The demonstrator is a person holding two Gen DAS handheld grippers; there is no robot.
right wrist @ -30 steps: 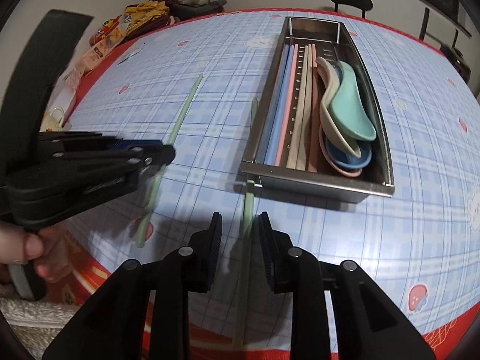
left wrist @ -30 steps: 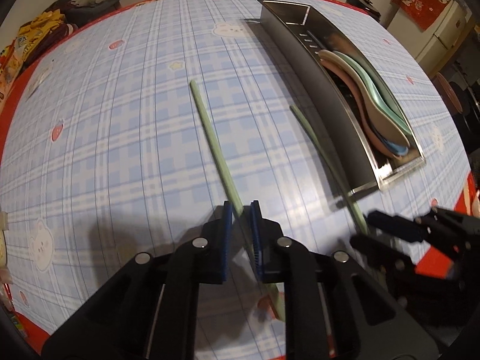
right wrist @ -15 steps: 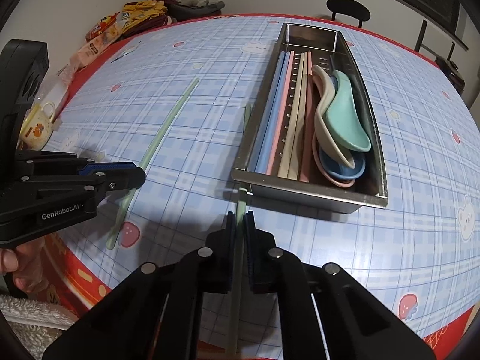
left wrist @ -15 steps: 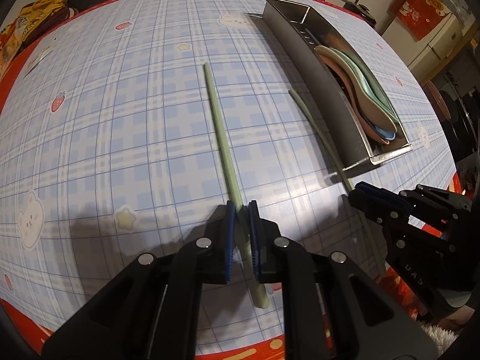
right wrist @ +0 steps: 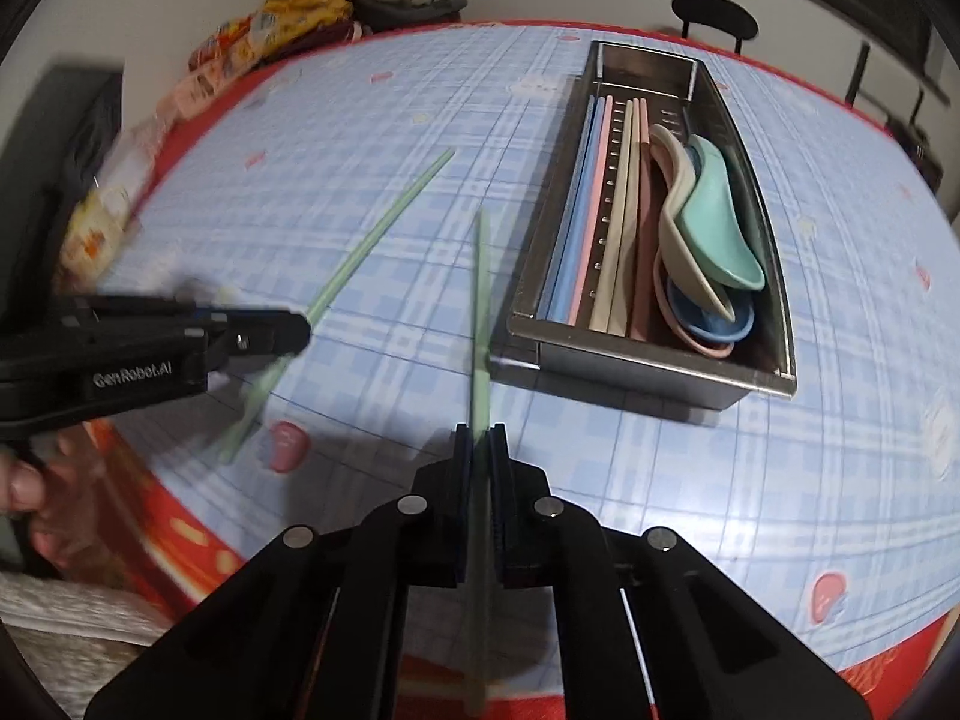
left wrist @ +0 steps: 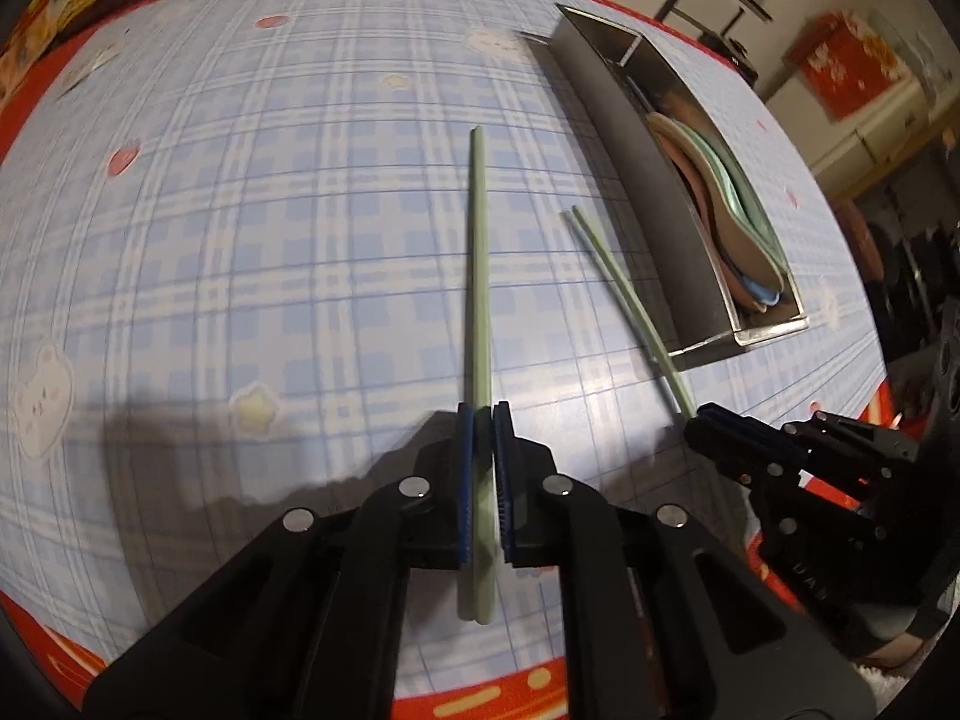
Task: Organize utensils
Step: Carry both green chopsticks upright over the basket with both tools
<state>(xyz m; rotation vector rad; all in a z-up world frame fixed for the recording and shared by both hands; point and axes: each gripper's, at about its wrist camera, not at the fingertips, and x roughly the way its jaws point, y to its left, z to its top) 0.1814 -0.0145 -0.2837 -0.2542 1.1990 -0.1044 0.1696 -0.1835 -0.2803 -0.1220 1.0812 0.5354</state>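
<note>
Done: tray (right wrist: 654, 369) on worktop (left wrist: 240, 240) already holds chopsticks, spoons (right wrist: 714, 234).
Left: two green chopsticks outside tray.
Left tongs (left wrist: 483, 420): clenched on chopstick (left wrist: 479, 276).
Right tongs (right wrist: 478, 438): clenched on other chopstick (right wrist: 480, 312).

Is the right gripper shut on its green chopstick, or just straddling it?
Shut on it. In the right wrist view the right gripper has both pads pressed against the green chopstick, no gap showing.
</note>
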